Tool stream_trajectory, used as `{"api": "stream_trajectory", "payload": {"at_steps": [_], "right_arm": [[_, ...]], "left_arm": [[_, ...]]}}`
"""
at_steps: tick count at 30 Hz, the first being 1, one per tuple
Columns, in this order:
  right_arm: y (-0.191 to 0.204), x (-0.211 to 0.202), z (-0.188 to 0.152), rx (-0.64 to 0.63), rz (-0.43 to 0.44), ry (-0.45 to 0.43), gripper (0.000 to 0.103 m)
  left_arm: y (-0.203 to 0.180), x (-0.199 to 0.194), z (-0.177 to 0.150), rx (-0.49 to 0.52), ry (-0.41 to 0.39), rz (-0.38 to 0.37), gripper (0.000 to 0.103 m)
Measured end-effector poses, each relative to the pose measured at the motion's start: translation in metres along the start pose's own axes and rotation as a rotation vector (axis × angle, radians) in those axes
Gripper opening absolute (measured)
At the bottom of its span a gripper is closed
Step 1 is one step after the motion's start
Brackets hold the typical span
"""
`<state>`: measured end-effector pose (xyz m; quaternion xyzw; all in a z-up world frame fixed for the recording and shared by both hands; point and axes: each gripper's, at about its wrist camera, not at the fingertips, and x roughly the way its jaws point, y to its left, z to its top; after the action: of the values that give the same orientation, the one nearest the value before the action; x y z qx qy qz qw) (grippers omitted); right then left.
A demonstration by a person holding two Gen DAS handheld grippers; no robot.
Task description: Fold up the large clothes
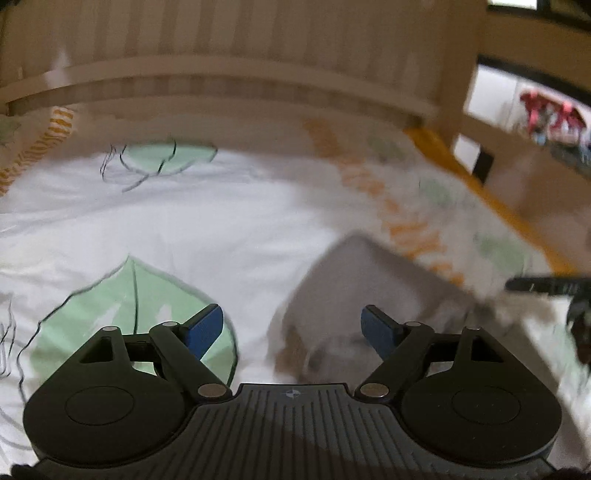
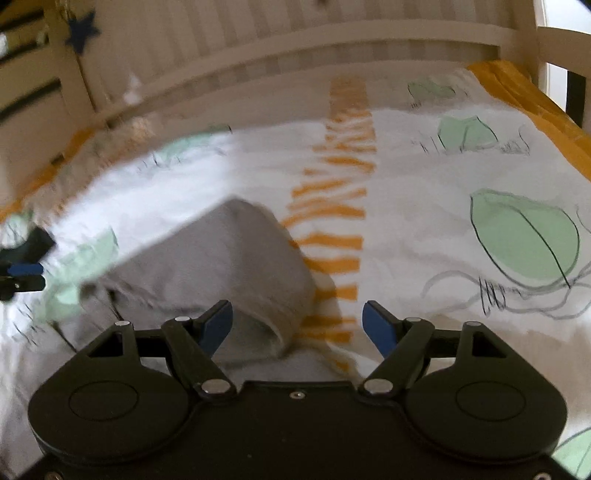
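Where the folded grey garment lies, on the white bedspread printed with green leaves and an orange striped band, shows best from the right wrist: a thick, rounded fold, just beside the orange band and reaching down under the right gripper. Seen from the left wrist as a blurred grey slab, ahead of the left gripper and nearer its right-hand blue pad.

Left gripper's fingers spread wide, nothing between them, only bedspread and the garment's edge behind the gap. Right gripper's fingers likewise wide apart, gripping nothing; garment's fold and the orange band visible through the gap, pads clear of the cloth.

Only in the right wrist view: the other gripper's blue pad and black finger at the far left edge, beyond the garment, and a dark blue star hanging at the wooden bed frame behind the garment. Only in the left wrist view: a large leaf print left of the garment, a black gripper part at the right edge, and red, blurred items past the slatted frame.

No readable writing or labels; too blurred. No containers visible.
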<state>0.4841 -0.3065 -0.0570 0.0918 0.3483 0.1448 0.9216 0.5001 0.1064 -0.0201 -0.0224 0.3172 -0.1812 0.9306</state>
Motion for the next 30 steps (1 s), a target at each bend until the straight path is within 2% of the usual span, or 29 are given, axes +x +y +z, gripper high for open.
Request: {"api": "stream_trajectory", "payload": {"at_steps": [7,13,21,22,24,25,26,27,28,30], "right_arm": [[0.017,0.036,0.028,0.008,-0.016,-0.011,0.079],[0.029,0.078,0.034,-0.028,-0.031,0.036,0.079],[0.03,0.124,0.032,-0.033,-0.05,0.099,0.079],[0.03,0.129,0.031,-0.033,-0.052,0.11,0.078],[0.03,0.137,0.028,-0.037,-0.056,0.134,0.066],[0.03,0.14,0.026,-0.043,-0.06,0.144,0.062],[0.031,0.141,0.025,-0.056,-0.058,0.146,0.053],[0.032,0.14,0.024,-0.07,-0.049,0.143,0.029],[0.034,0.138,0.023,-0.082,-0.044,0.139,0.015],[0.039,0.13,0.025,-0.102,-0.049,0.117,0.012]], "left_arm": [[-0.016,0.06,0.022,-0.075,0.007,0.015,0.081],[-0.024,0.113,0.015,-0.066,0.095,0.034,0.081],[-0.016,0.157,0.01,-0.013,0.203,0.096,0.081],[-0.016,0.163,0.007,-0.01,0.227,0.091,0.081],[-0.018,0.17,0.001,0.01,0.253,0.087,0.079],[-0.019,0.169,-0.002,0.021,0.235,0.082,0.064],[-0.02,0.166,-0.003,0.026,0.218,0.061,0.049],[-0.021,0.162,-0.002,0.029,0.199,0.057,0.015],[-0.022,0.157,-0.002,0.03,0.18,0.069,0.005],[-0.028,0.146,-0.001,0.045,0.14,0.071,0.004]]}}
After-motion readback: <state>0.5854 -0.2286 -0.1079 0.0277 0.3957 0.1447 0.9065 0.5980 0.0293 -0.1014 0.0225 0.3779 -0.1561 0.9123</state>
